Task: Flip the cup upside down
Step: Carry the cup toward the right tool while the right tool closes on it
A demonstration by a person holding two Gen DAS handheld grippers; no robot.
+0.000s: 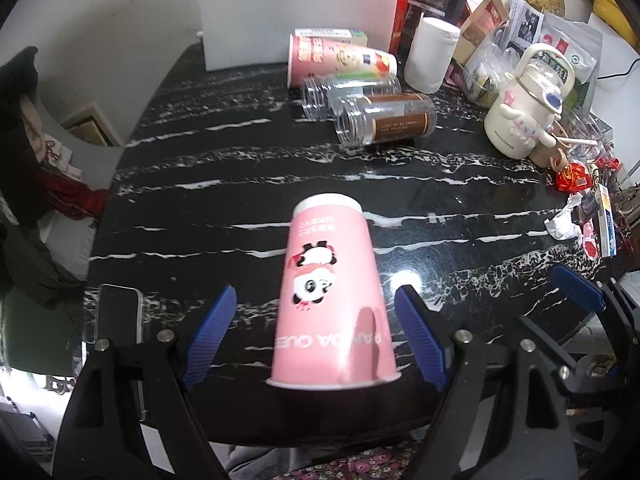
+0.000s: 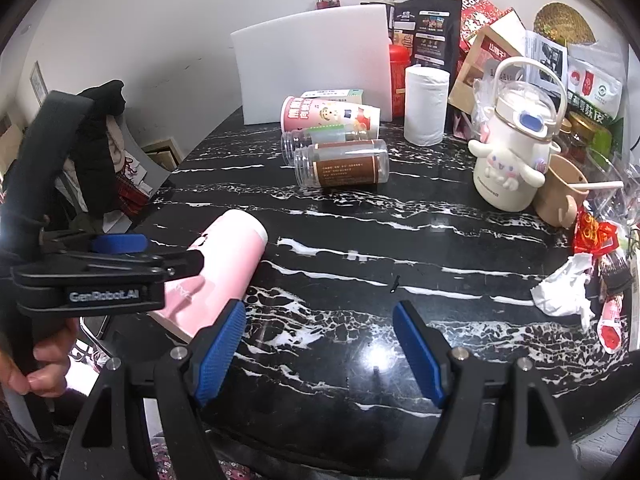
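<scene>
A pink paper cup point(image 1: 330, 300) with a panda print stands upside down on the black marble table point(image 1: 460, 220), rim down near the front edge. My left gripper point(image 1: 320, 336) is open, its blue pads on either side of the cup without touching it. The cup also shows in the right wrist view point(image 2: 224, 276), partly hidden behind the left gripper point(image 2: 120, 256). My right gripper point(image 2: 320, 352) is open and empty over bare table to the right of the cup; its finger shows in the left wrist view point(image 1: 576, 288).
Another pink cup point(image 1: 336, 60) and two clear jars point(image 1: 384, 120) lie on their sides at the back. A paper roll point(image 1: 430, 54), a white kettle point(image 1: 528, 108), packets and wrappers point(image 2: 568, 288) crowd the right. A phone point(image 1: 118, 316) lies at the front left edge.
</scene>
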